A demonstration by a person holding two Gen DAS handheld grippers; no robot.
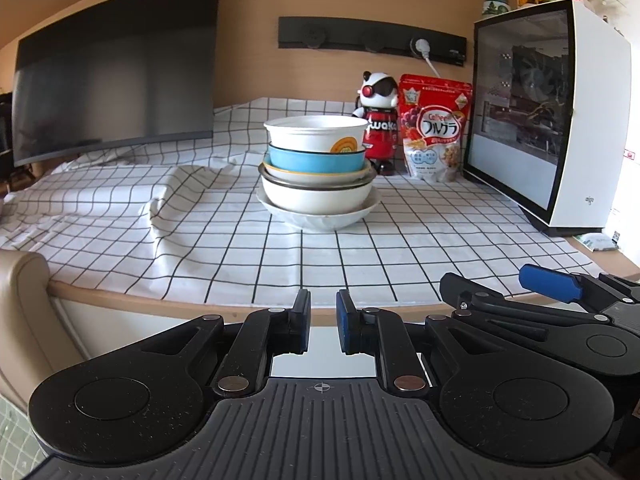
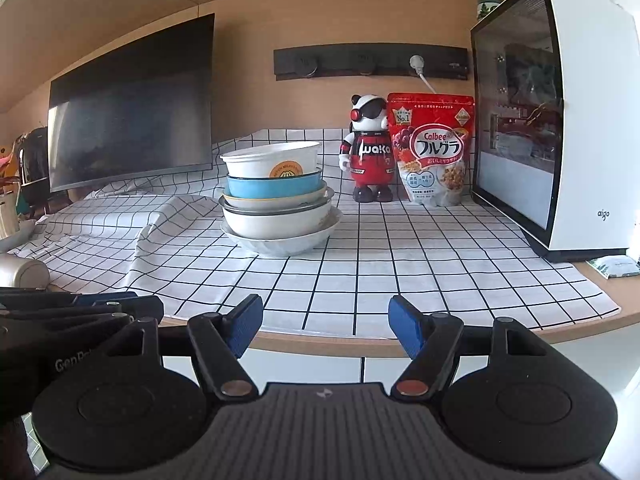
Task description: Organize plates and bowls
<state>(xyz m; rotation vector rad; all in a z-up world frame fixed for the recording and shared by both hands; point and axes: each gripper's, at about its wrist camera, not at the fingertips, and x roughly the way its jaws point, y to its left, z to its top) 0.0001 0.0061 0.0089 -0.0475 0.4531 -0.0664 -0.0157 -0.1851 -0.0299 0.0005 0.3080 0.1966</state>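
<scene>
Right wrist view: right tongs (image 2: pixel 326 326) wide; left view: left tongs (image 1: pixel 323 326) narrow, empty.

Pale wood-panel wall (image 2: pixel 248 92) behind the bench (image 2: pixel 580 326), which carries a white black-grid cloth (image 2: pixel 400 264), rumpled at left. Dark monitor (image 2: pixel 132 112) leans at back left. Black socket strip (image 2: pixel 368 62) on wall, one white plug in. White glass-sided PC case (image 2: pixel 560 140) at right; possibly flowers on top. Bright daylight.

Stack of bowls (image 1: pixel 318 172) mid-cloth (image 1: pixel 224 248); monitor (image 1: pixel 116 68) behind-left; figurine (image 1: pixel 378 120), pouch (image 1: pixel 436 128) behind-right
</scene>
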